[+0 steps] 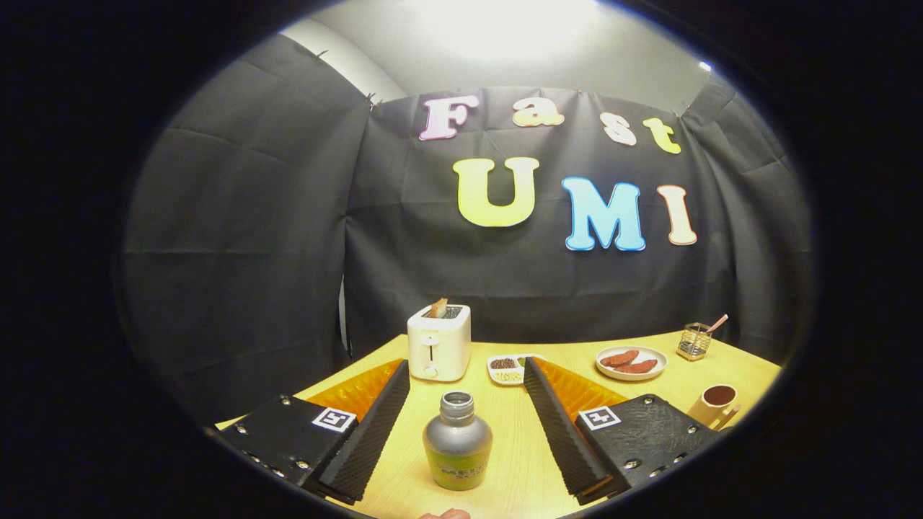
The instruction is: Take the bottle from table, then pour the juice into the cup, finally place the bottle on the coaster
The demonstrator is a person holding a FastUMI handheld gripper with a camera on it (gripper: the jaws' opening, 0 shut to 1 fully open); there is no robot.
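Note:
A grey metal bottle (457, 441) with a green label stands upright on the wooden table (519, 461), its neck uncapped. It is between my two fingers, nearer their base than their tips. My gripper (467, 366) is open wide, and neither the left finger (368, 432) nor the right finger (562, 425) touches the bottle. A cream cup (714, 404) with dark liquid inside stands to the right, beyond the right finger's outer side. A small pinkish-brown edge (447, 514) shows just in front of the bottle; what it is I cannot tell.
Beyond the fingertips stands a white toaster (438, 342) with a slice of toast sticking out. Next to it is a small divided dish (507, 369). Farther right are a plate of sausages (631, 362) and a wire holder (694, 341) with a stick.

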